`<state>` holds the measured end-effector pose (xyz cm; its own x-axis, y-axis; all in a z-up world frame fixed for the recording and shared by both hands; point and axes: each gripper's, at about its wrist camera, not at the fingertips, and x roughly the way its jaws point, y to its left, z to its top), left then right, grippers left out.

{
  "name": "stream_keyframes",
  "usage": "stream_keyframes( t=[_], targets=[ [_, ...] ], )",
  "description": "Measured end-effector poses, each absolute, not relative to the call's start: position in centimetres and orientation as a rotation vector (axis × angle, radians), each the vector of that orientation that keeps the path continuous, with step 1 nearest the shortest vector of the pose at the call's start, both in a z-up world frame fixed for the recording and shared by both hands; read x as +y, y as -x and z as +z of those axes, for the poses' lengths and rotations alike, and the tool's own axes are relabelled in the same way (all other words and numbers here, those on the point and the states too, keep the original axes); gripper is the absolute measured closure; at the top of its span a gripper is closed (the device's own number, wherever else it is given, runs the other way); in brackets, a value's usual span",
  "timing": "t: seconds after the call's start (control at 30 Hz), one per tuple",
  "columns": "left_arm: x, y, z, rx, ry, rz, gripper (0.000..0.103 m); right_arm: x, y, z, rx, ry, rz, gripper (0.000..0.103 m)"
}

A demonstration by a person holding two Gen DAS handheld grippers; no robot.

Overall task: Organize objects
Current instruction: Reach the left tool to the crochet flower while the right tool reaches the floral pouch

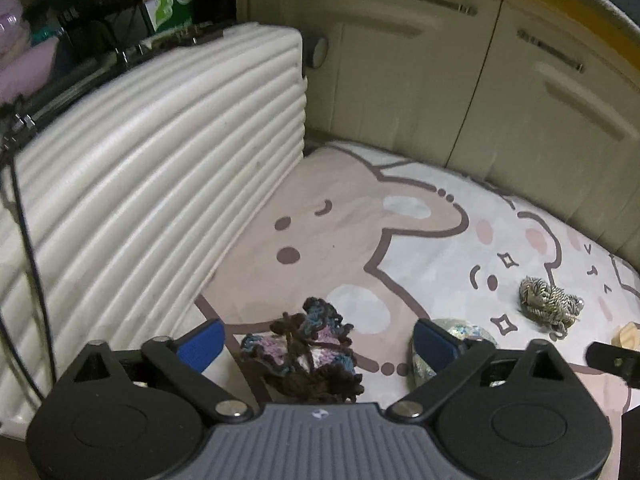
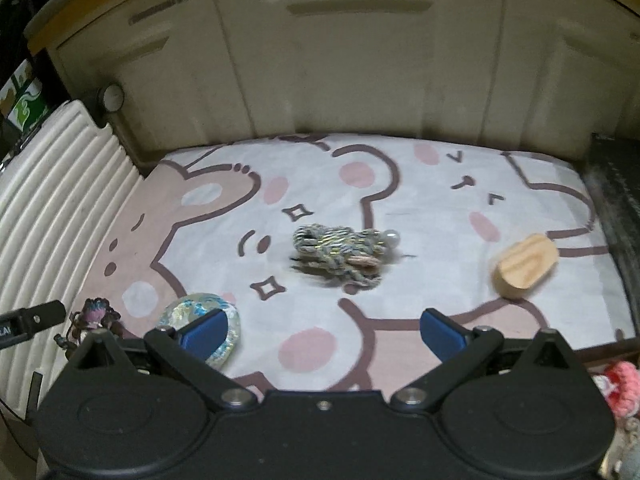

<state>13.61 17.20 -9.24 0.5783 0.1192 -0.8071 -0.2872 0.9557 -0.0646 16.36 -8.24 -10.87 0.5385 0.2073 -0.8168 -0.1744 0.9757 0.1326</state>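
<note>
A dark brown, blue and pink crocheted piece (image 1: 308, 350) lies on the cartoon-print mat (image 1: 340, 240), between the blue pads of my left gripper (image 1: 316, 342), which stands open around it without pressing. A shiny blue-green ring (image 2: 200, 312) lies just right of it, partly behind my left gripper's right finger. A grey twisted rope bundle (image 2: 336, 254) with a pearl bead sits mid-mat. A wooden block (image 2: 524, 266) lies at the right. My right gripper (image 2: 324, 332) is open over bare mat, below the rope bundle, with nothing between its fingers.
A white ribbed suitcase (image 1: 152, 184) lies along the mat's left side. Cream cabinet doors (image 2: 340, 60) close off the back. A dark strip (image 2: 612, 216) borders the mat on the right. Pink crocheted items (image 2: 618, 384) sit at the lower right corner.
</note>
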Motion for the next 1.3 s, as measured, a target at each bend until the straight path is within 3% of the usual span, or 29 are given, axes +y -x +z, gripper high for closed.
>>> stream_keyframes(
  t=[0.63,0.87,1.3],
  targets=[
    [17.4,-16.6,-14.3,1.101,0.126,0.231,0.021,-3.7,-19.7,-15.6,1.114,-0.06,0.304,0.001],
    [17.7,-17.1,-15.4,1.14,0.12,0.236,0.026,-2.6,-20.5,-17.2,1.175,-0.066,0.322,0.026],
    [17.3,-17.7,-17.5,1.217,0.125,0.196,0.032,0.3,-20.5,-18.0,1.201,0.015,0.383,0.044]
  ],
)
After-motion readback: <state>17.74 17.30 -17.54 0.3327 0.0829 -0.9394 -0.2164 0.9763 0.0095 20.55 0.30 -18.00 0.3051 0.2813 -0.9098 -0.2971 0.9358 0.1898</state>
